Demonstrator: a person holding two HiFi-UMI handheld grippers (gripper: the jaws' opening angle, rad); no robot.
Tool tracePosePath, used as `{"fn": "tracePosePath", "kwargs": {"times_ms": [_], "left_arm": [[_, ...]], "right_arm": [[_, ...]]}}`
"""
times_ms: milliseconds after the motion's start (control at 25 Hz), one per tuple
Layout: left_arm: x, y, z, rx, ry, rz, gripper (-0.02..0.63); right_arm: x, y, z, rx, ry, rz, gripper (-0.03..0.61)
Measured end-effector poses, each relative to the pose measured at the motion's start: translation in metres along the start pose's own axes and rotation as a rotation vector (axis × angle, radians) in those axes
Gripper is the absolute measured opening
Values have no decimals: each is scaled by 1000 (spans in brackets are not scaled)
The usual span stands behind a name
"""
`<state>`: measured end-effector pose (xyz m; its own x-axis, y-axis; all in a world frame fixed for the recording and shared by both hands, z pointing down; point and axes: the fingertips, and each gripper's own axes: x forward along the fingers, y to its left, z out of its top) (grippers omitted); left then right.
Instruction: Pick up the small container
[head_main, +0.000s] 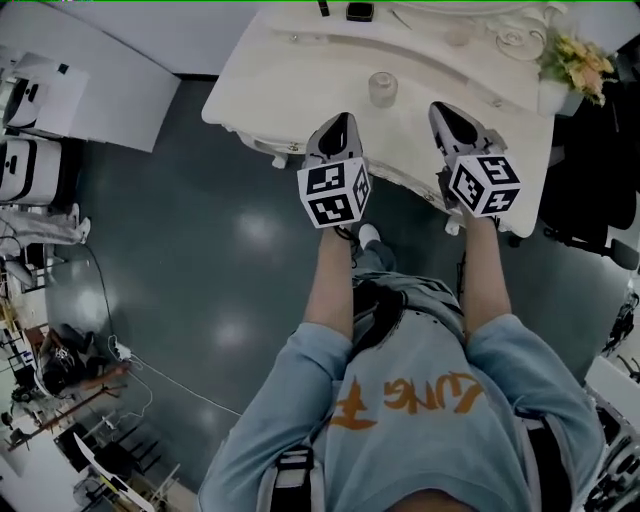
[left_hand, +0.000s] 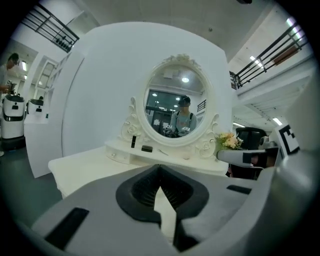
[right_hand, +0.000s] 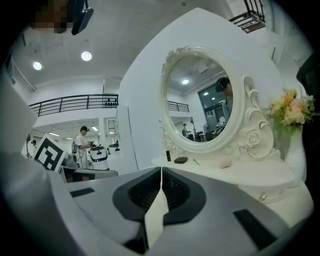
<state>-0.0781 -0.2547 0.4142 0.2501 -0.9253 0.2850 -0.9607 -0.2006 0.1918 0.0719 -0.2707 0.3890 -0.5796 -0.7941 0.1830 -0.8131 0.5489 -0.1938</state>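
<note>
Dark, glossy floor (head_main: 190, 260) surrounds a white dressing table (head_main: 300, 75), which carries an oval mirror (left_hand: 175, 102) in a carved frame at its back and a bunch of flowers (head_main: 578, 60) at its right end. The small container (head_main: 382, 88), a clear jar, stands upright on the tabletop near the front edge, ahead of and between your two grippers and touched by neither. Your left gripper (head_main: 342, 120) hovers over the table's front edge, just left of the jar; its own view shows the jaws closed tip to tip with nothing between them. Your right gripper (head_main: 441, 108) sits just right of the jar, jaws likewise pressed together and empty. Each gripper bears its marker cube (head_main: 335, 192) close to your hand.
</note>
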Motion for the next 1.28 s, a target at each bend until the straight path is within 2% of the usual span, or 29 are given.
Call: {"fn": "tracePosePath", "kwargs": {"times_ms": [120, 360, 720, 920, 1040, 1280], "left_arm": [[21, 14, -9, -22, 30, -17, 23], [50, 48, -16, -82, 48, 3, 23], [68, 54, -41, -121, 104, -1, 23], [80, 57, -55, -125, 123, 7, 23], [86, 58, -61, -124, 137, 10, 23], [93, 57, -73, -124, 160, 0, 23]], "right_arm": [[26, -2, -7, -9, 40, 0, 28], [61, 2, -19, -37, 100, 22, 28], [75, -17, -45, -21, 175, -9, 28], [81, -11, -64, -53, 225, 16, 28], [82, -19, -74, -58, 260, -8, 29], [89, -23, -85, -54, 253, -23, 38]]}}
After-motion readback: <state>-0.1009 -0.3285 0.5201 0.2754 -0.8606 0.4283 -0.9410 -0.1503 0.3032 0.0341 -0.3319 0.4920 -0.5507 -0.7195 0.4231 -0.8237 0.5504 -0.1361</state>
